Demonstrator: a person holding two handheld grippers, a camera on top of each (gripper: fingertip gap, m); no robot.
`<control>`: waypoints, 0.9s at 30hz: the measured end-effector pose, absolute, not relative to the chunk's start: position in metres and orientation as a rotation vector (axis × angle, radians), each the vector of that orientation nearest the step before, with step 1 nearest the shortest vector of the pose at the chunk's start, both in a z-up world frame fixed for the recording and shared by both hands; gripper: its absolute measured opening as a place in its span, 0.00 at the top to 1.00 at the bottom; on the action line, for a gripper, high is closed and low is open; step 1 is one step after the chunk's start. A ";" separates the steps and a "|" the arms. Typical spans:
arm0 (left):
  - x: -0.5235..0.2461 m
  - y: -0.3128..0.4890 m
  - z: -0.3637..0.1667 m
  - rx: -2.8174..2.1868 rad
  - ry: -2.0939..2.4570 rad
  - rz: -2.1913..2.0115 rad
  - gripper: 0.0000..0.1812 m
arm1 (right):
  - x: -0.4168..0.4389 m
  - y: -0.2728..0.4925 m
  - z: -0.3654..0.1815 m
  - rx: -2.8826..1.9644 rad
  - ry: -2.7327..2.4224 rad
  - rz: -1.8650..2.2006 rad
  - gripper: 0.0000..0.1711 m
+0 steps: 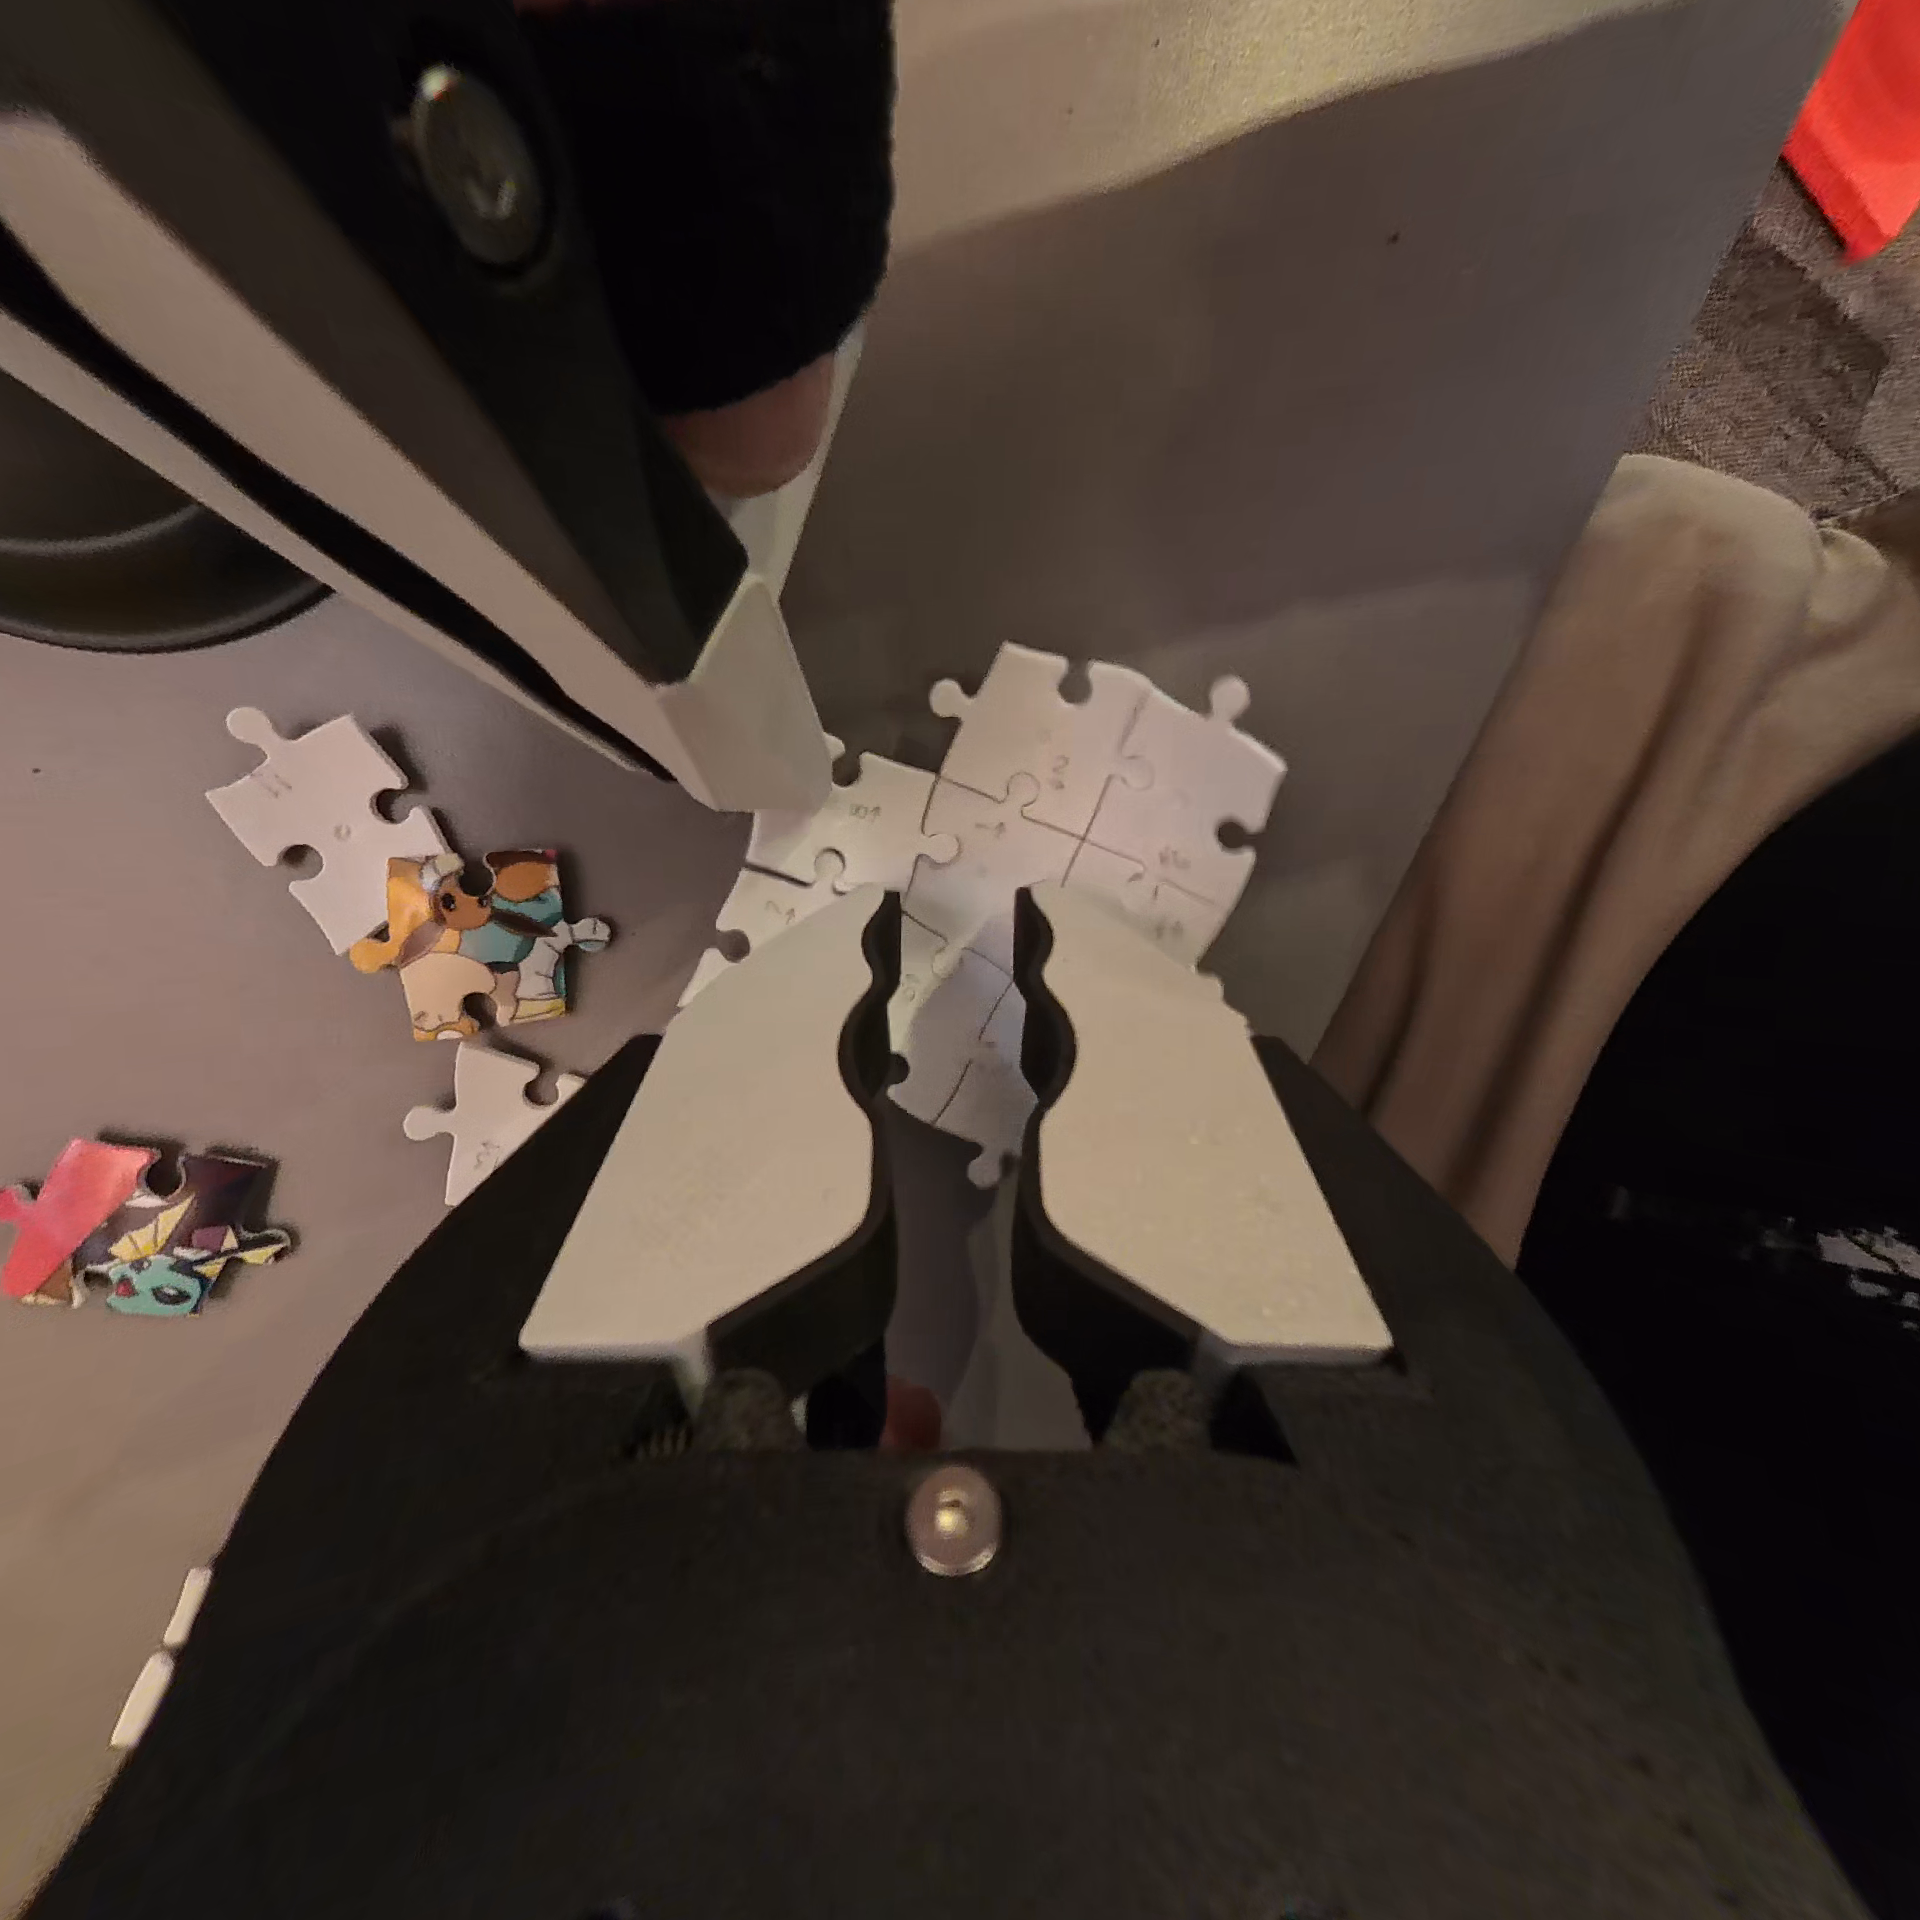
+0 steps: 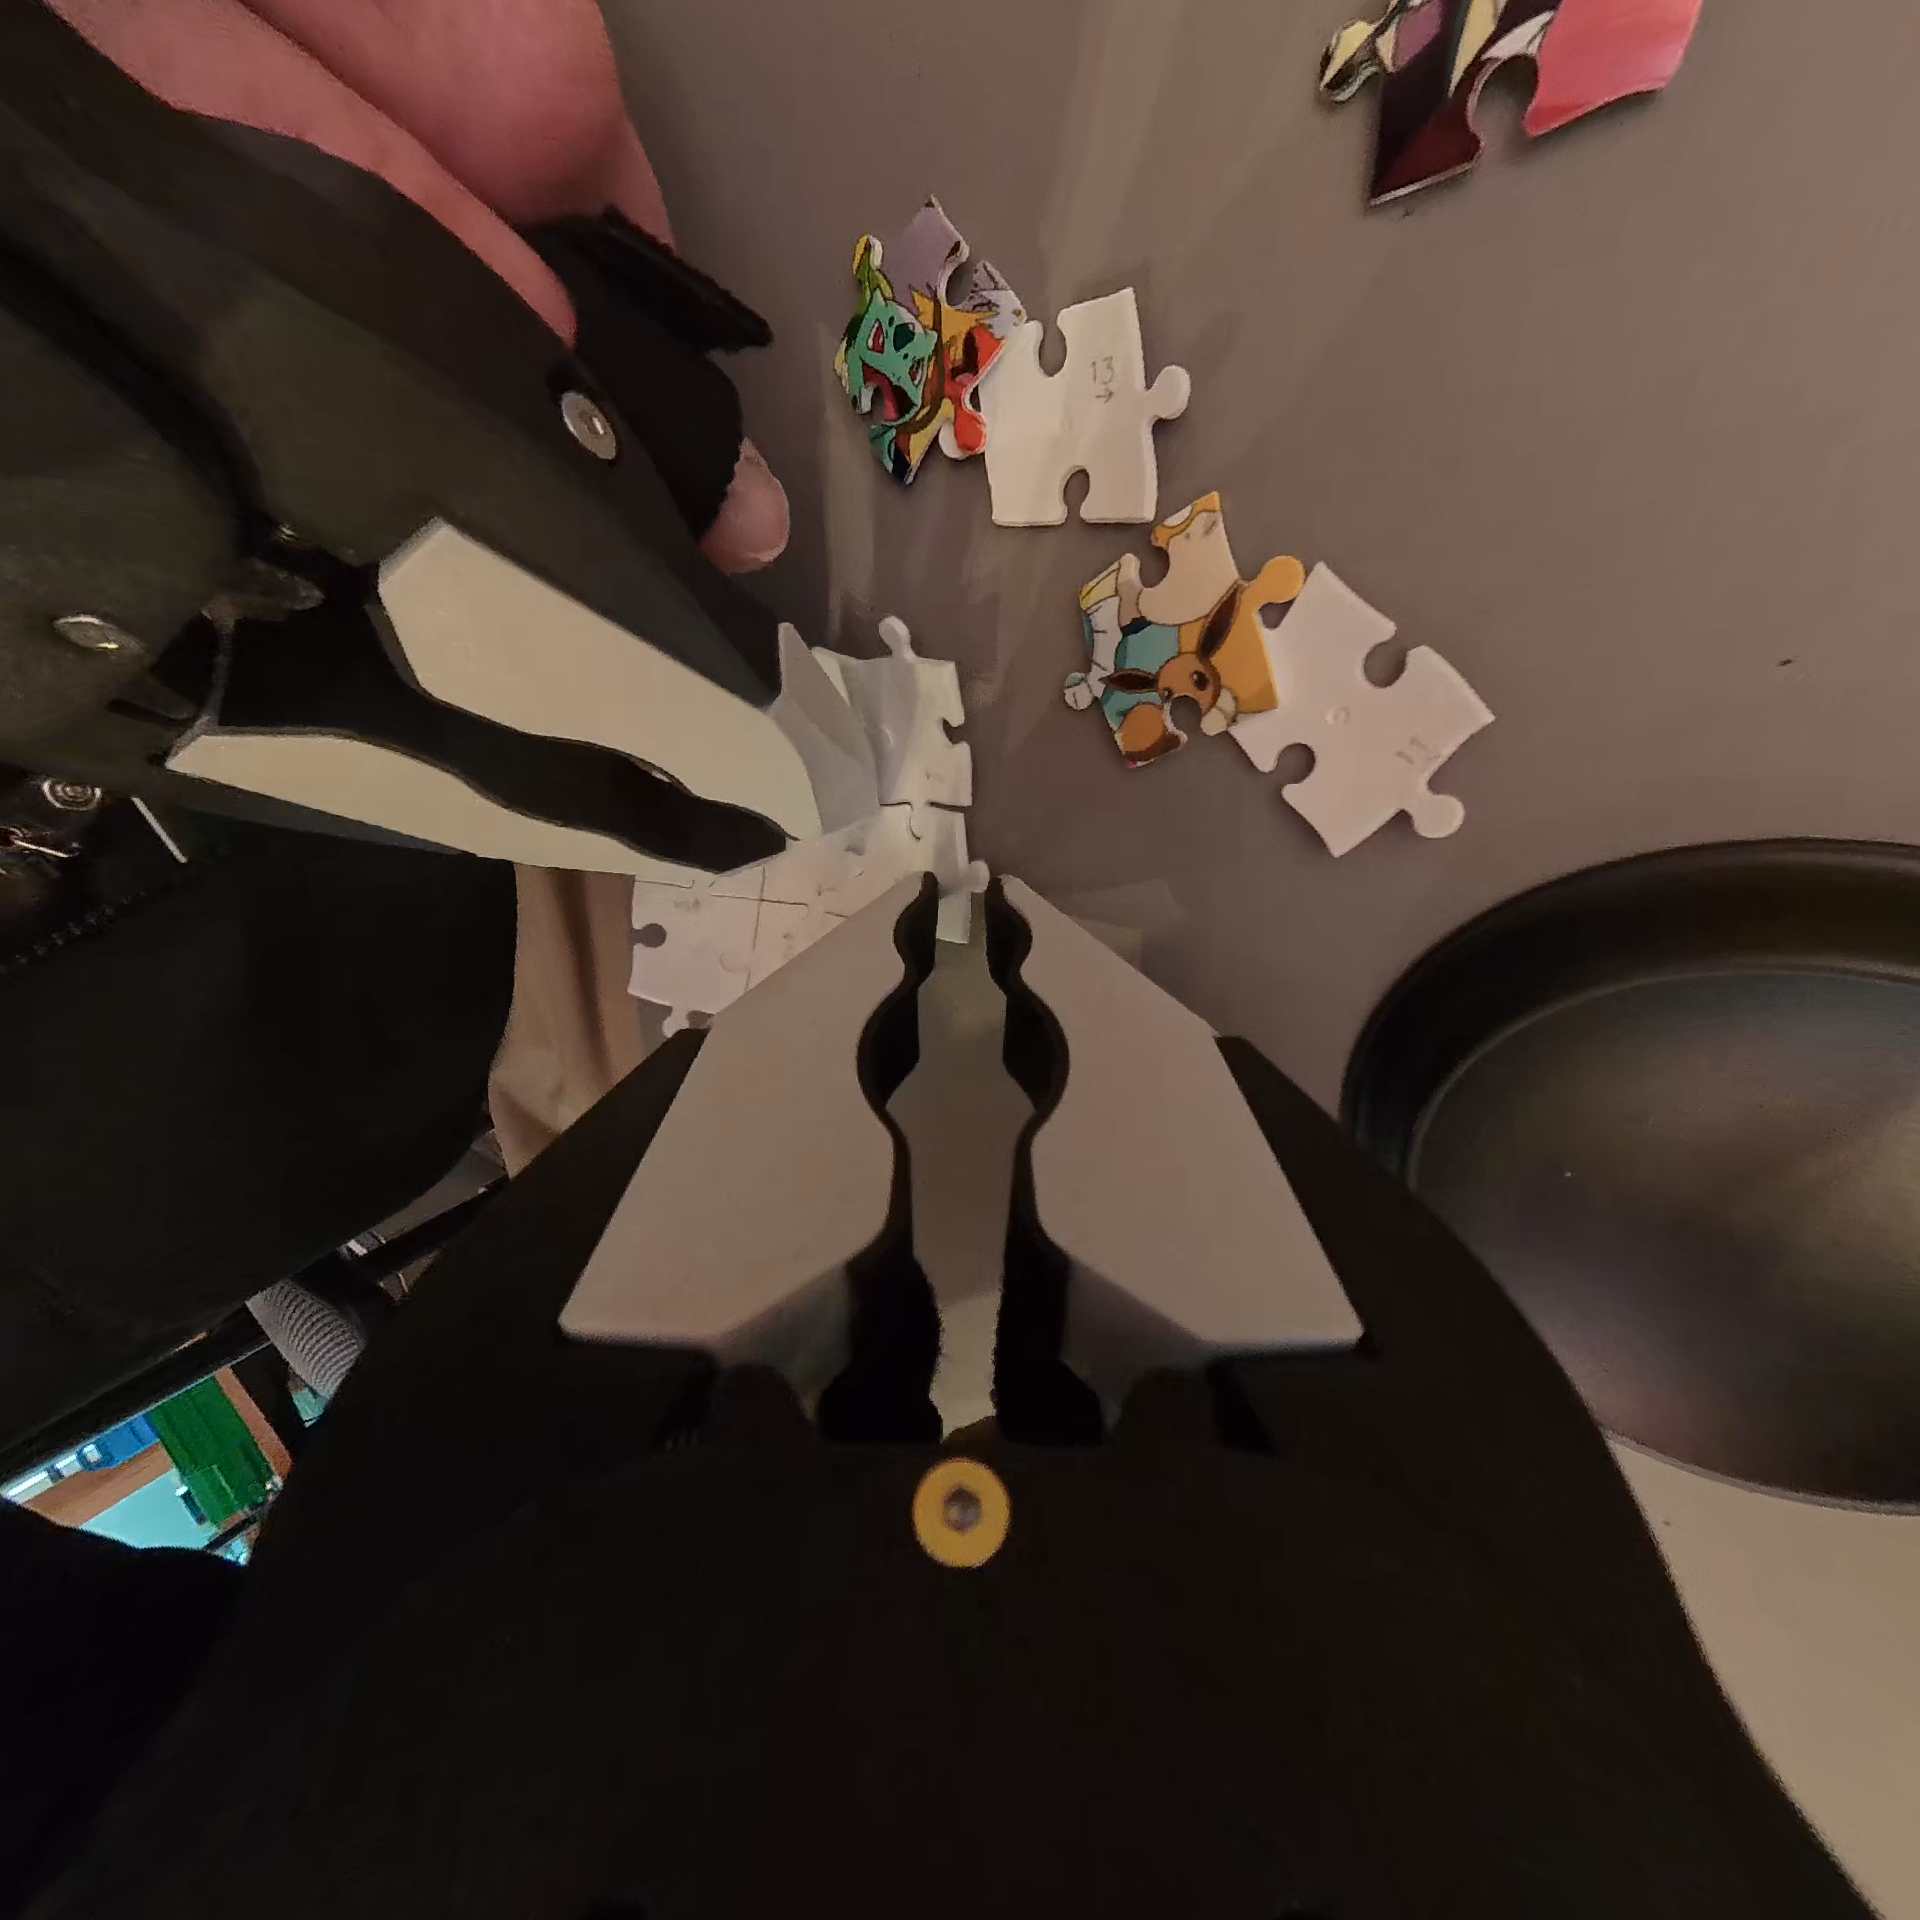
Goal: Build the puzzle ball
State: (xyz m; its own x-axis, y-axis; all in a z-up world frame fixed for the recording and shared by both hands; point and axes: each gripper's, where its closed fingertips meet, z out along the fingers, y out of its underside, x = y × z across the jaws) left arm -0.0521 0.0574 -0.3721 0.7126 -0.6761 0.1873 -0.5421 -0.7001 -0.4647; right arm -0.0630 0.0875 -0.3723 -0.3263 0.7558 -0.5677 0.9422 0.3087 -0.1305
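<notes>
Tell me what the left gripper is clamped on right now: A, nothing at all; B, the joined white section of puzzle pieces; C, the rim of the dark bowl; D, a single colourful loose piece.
B: in the left wrist view the left gripper has its fingers closed on the joined white puzzle section, while the colourful loose pieces lie apart on the grey table and the dark bowl sits off to the side.
</notes>
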 end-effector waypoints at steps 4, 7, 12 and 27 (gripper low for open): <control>-0.051 0.057 -0.372 -2.537 0.937 -0.500 0.89 | -0.063 0.087 -0.372 1.522 2.171 -0.644 0.96; -0.052 0.058 -0.373 -2.538 0.936 -0.483 0.91 | -0.065 0.089 -0.371 1.541 2.190 -0.662 0.95; -0.053 0.058 -0.373 -2.535 0.925 -0.481 0.92 | -0.066 0.087 -0.362 1.589 2.223 -0.716 0.94; -0.053 0.057 -0.374 -2.537 0.929 -0.468 0.94 | -0.066 0.083 -0.367 1.780 2.239 -0.896 0.98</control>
State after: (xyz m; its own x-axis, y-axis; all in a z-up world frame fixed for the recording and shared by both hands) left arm -0.0528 0.0570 -0.3735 0.7236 -0.6686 0.1713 -0.5359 -0.7007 -0.4710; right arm -0.0662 0.0831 -0.3672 -0.2878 0.8399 -0.4602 0.9256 0.1205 -0.3588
